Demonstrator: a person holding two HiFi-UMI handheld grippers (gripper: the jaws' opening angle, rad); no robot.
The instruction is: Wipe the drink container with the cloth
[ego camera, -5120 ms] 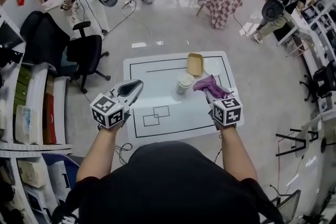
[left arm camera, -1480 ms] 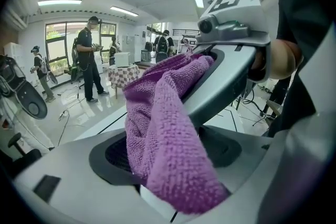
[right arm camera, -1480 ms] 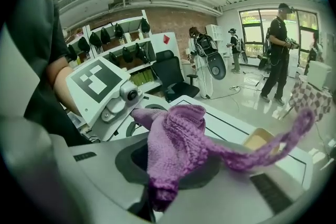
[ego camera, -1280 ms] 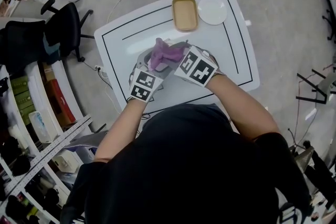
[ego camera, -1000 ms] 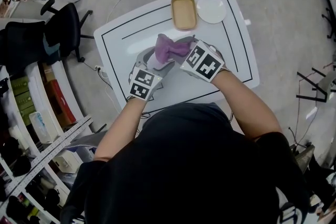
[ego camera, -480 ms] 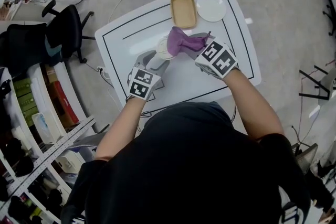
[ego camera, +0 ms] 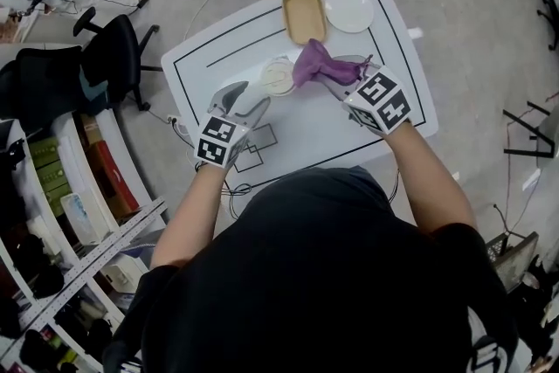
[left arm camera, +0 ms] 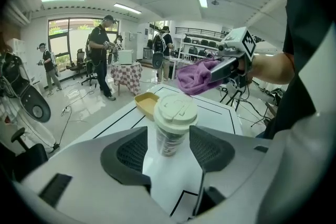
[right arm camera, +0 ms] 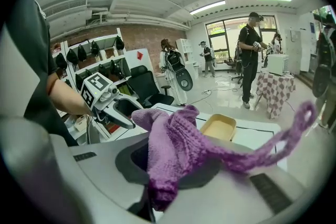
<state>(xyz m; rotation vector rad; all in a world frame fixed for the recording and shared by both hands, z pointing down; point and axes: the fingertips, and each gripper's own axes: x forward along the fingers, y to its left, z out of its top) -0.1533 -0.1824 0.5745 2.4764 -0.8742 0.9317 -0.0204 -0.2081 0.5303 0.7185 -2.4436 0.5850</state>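
Note:
A lidded drink cup (ego camera: 278, 76) stands upright on the white table (ego camera: 301, 131); the left gripper view shows the cup (left arm camera: 175, 123) just beyond the jaws. My left gripper (ego camera: 247, 93) is open, a short way to the cup's near left, and does not touch it. A purple cloth (ego camera: 316, 64) hangs bunched from my right gripper (ego camera: 343, 79), which is shut on it just right of the cup. In the right gripper view the cloth (right arm camera: 178, 149) covers the jaws. The left gripper view shows the cloth (left arm camera: 197, 75) held above and right of the cup's lid.
A tan tray (ego camera: 303, 16) and a white plate (ego camera: 349, 11) sit at the table's far edge. Black lines mark the tabletop. Office chairs (ego camera: 113, 57) and shelves stand to the left. Several people stand in the room behind.
My left gripper has let go of the cup and drawn back to the near left. The right gripper has carried the cloth off the cup toward the right.

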